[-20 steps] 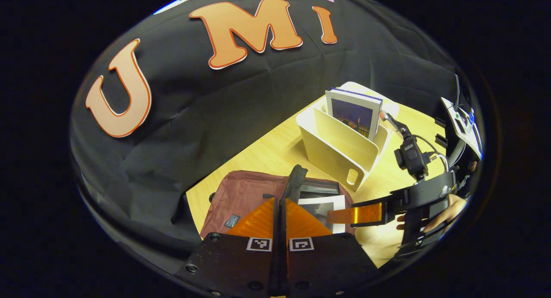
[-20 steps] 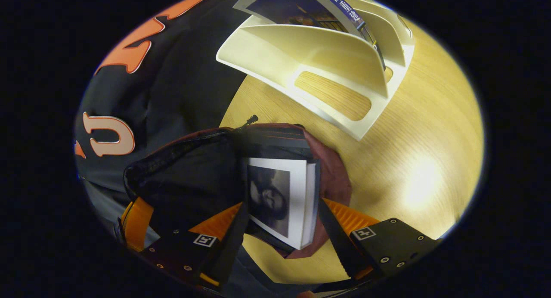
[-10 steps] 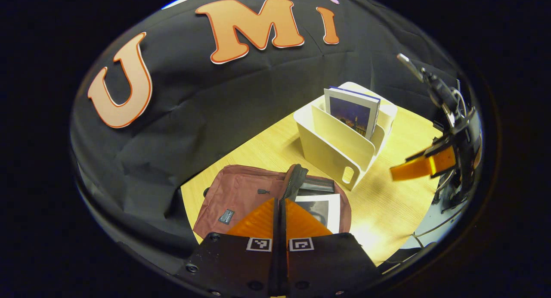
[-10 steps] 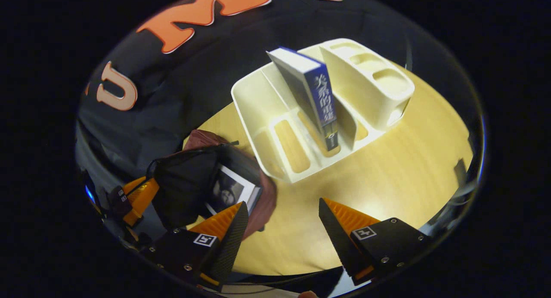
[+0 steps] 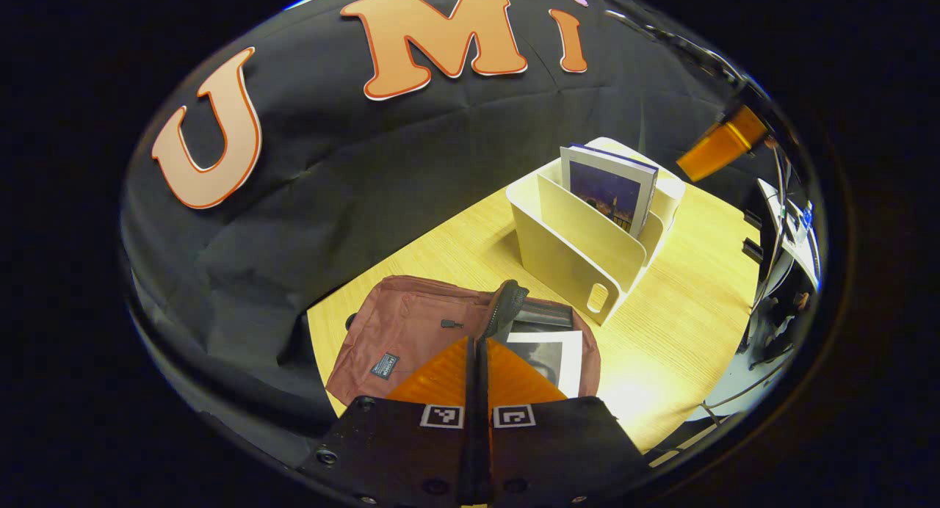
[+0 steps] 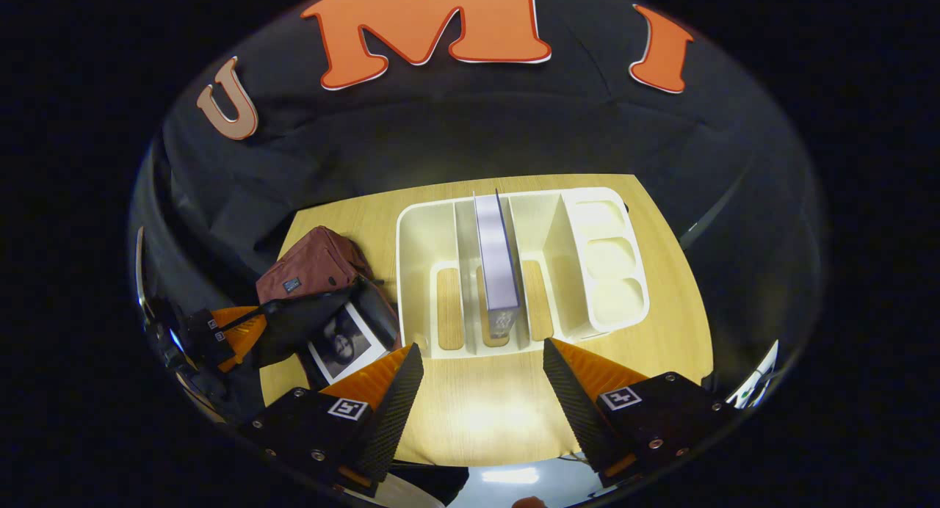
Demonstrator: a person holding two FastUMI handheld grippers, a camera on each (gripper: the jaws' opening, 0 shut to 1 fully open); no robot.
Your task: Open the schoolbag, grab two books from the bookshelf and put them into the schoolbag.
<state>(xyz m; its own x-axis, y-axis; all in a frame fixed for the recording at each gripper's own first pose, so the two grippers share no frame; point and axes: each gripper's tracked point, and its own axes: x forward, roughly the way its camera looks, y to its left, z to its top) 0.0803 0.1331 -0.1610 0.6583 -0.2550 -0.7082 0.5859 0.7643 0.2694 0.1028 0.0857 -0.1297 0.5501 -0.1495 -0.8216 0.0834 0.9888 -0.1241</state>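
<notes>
Left gripper (image 5: pixel 477 361) pinches the schoolbag (image 5: pixel 411 332) flap, one book (image 5: pixel 551 354) inside; right gripper (image 6: pixel 481 379), jaws spread and empty, hangs above the second book (image 6: pixel 496 262) upright in the bookshelf (image 6: pixel 587 324): descend straddling its spine squarely.
</notes>
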